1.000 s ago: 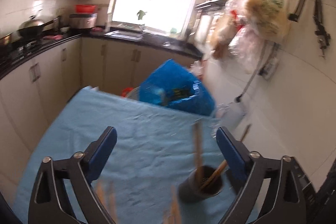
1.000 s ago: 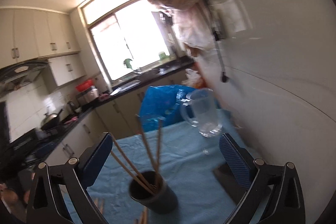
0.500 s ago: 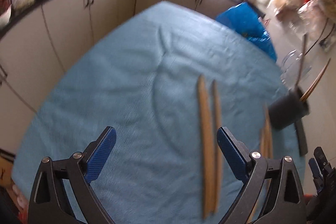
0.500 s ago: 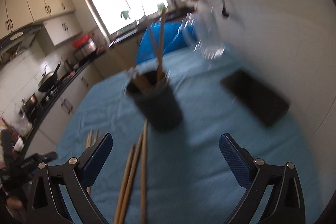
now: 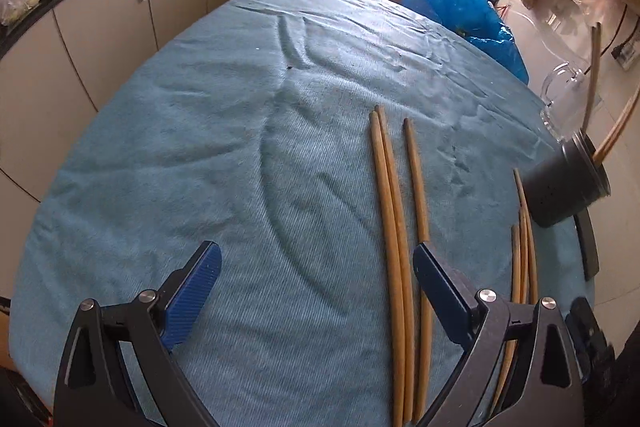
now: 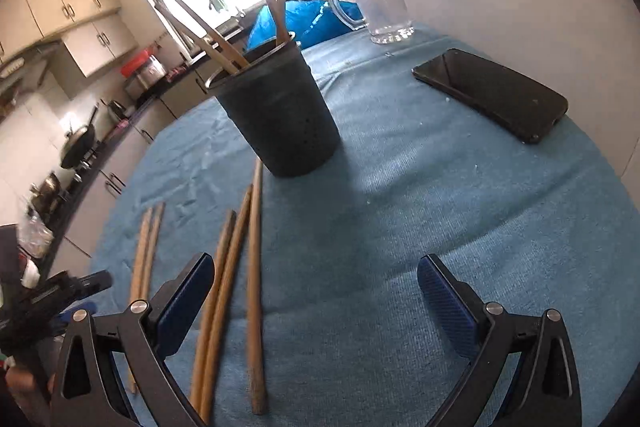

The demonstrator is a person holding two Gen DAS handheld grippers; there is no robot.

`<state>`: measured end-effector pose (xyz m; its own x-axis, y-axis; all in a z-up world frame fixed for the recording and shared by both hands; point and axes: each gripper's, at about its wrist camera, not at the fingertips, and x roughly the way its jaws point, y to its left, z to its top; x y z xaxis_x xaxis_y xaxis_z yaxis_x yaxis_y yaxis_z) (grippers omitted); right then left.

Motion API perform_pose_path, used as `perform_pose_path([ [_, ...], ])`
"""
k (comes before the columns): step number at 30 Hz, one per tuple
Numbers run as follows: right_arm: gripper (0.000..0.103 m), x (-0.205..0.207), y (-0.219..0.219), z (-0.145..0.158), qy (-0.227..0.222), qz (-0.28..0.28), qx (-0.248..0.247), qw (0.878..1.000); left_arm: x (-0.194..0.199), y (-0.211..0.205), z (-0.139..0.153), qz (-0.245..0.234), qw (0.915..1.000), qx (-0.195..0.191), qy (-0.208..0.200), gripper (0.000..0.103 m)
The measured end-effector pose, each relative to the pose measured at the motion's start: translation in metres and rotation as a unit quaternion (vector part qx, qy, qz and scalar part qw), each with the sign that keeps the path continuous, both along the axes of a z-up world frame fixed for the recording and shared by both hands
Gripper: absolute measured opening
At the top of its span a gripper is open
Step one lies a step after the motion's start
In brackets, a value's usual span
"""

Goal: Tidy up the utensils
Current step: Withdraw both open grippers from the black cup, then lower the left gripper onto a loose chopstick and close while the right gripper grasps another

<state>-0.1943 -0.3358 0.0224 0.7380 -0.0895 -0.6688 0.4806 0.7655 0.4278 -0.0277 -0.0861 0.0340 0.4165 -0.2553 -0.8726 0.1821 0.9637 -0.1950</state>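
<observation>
- Dark holder cup [image 6: 280,115] stands upright on the blue-clothed worktop [image 6: 400,227], with several wooden chopsticks [image 6: 216,39] leaning inside it.
- Three loose chopsticks [image 6: 236,275] lie flat just in front of the cup, roughly parallel; the longest one's tip reaches the cup's base.
- Three more chopsticks [image 5: 394,227] lie further left, two of them touching along their length.

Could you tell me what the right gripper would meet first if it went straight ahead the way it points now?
Probably the blue tablecloth: the open right gripper tilts down toward bare cloth. Beyond that, the dark cup stands slightly left of the line, though depth is hard to judge.
</observation>
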Motion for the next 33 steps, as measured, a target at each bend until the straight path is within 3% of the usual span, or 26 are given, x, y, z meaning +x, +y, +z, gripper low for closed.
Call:
perform_pose_path([
  [4, 0.103, -0.001, -0.003, -0.002, -0.002, -0.003, 0.013, 1.0, 0.024, -0.008, -0.008, 0.017, 0.9997, 0.009, 0.016, 0.096],
  [11, 0.103, -0.002, -0.007, -0.004, -0.015, -0.012, 0.031, 0.999, 0.058, -0.031, -0.013, 0.019, 0.9972, 0.07, 0.016, 0.096],
  [16, 0.103, -0.003, -0.007, -0.004, -0.021, -0.014, 0.035, 0.999, 0.062, -0.032, -0.011, 0.015, 0.9957, 0.091, 0.005, 0.097],
  [18, 0.103, -0.003, -0.007, -0.004, -0.022, -0.013, 0.037, 0.999, 0.063, -0.026, -0.014, 0.031, 0.9923, 0.12, 0.007, 0.097],
  [22, 0.103, -0.005, -0.007, -0.006, -0.026, -0.012, 0.039, 0.999, 0.062, -0.007, -0.009, 0.029, 0.9969, 0.069, 0.024, 0.096],
  [24, 0.103, -0.005, -0.008, -0.006, -0.027, -0.012, 0.039, 0.999, 0.062, -0.002, -0.003, 0.029, 0.9988, 0.008, 0.039, 0.096],
  [25, 0.103, -0.004, -0.008, -0.006, -0.027, -0.012, 0.04, 0.999, 0.062, -0.003, -0.001, 0.026, 0.9986, -0.003, 0.045, 0.096],
  [27, 0.103, -0.004, -0.008, -0.007, -0.027, -0.012, 0.04, 0.999, 0.062, -0.013, 0.001, 0.017, 0.999, -0.004, 0.042, 0.096],
  [33, 0.103, -0.005, -0.008, -0.008, -0.03, -0.016, 0.042, 0.999, 0.06, -0.041, -0.008, -0.001, 0.9983, 0.043, 0.039, 0.096],
])
